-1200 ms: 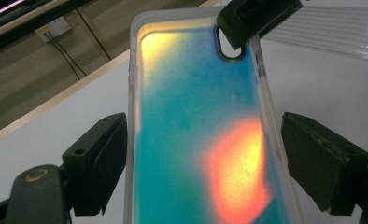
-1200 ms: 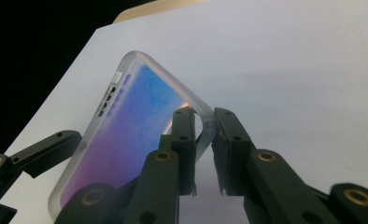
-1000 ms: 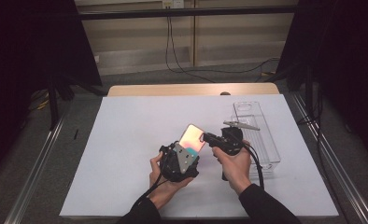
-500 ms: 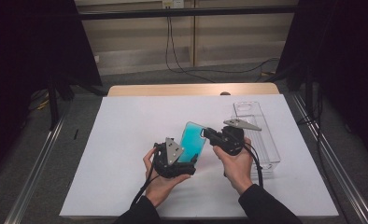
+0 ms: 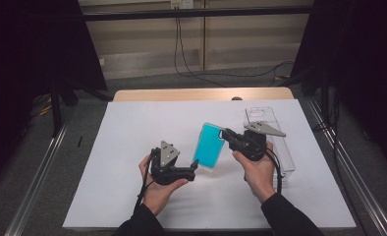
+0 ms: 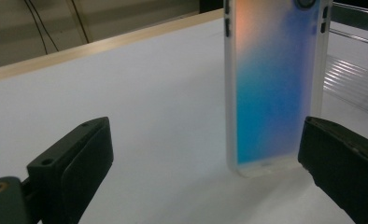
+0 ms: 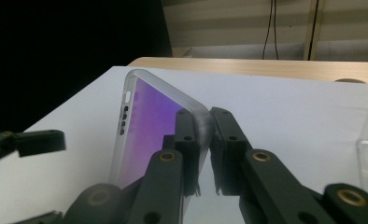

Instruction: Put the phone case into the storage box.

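High view: the right gripper [image 5: 224, 135] pinches the top edge of a teal, frosted-rimmed plastic phone case [image 5: 207, 146], standing it tilted on the white counter [image 5: 132, 147], left of the clear plastic box [image 5: 275, 142]. The handover seems half done. Left gripper view: the left gripper [image 6: 205, 154] has its fingers wide apart, flanking the case's foot without touching it. Right gripper view: the case glows purple, fingers [image 7: 186, 135] clamped on its rim.
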The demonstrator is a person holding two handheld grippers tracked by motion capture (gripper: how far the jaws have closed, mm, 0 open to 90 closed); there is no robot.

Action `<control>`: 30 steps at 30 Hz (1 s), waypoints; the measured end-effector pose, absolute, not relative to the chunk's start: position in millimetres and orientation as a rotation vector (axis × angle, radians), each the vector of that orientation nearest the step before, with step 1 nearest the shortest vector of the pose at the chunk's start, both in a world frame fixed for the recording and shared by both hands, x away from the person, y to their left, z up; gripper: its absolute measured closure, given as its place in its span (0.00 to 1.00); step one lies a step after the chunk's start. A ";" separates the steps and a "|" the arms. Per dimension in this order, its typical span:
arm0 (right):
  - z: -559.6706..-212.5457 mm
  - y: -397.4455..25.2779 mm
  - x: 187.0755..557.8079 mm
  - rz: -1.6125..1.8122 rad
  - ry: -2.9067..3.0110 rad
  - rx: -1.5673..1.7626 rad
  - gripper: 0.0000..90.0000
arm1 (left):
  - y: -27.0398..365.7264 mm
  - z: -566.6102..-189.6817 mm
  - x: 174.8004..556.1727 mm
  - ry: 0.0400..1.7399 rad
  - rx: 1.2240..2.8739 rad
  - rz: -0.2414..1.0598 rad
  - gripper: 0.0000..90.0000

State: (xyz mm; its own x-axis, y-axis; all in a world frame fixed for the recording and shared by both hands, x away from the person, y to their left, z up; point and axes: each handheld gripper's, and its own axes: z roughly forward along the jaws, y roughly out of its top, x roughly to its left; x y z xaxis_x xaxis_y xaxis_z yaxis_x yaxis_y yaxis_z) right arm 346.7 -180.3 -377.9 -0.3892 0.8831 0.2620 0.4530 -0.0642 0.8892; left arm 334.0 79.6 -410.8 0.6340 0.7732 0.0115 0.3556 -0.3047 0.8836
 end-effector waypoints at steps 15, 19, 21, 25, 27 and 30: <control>-372.1 -201.2 344.8 1.454 1.777 1.368 0.91 | 130.9 -408.9 334.0 0.926 1.843 0.608 0.03; -370.2 -208.6 344.6 1.462 1.759 1.366 0.91 | 149.3 -411.1 334.2 0.966 1.826 0.626 0.06; -368.5 -212.1 344.7 1.456 1.751 1.356 0.91 | 157.5 -411.9 333.6 0.979 1.811 0.629 0.06; -366.0 -220.1 346.3 1.448 1.738 1.343 0.91 | 172.4 -411.9 330.9 1.007 1.771 0.629 0.06; -365.1 -223.5 346.9 1.461 1.723 1.357 0.91 | 180.2 -409.6 328.5 1.005 1.735 0.589 0.06; -363.1 -228.9 348.0 1.476 1.713 1.344 0.91 | 187.2 -406.6 324.1 1.004 1.729 0.649 0.05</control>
State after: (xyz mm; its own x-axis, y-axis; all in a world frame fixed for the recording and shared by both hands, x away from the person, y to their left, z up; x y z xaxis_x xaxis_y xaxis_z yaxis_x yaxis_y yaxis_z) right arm 348.0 -228.9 -363.1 -0.3832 0.8975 0.2184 0.3488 -0.0783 0.9339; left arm 324.1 187.2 -406.6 0.5129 0.8580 -0.0291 0.3255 -0.1630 0.9314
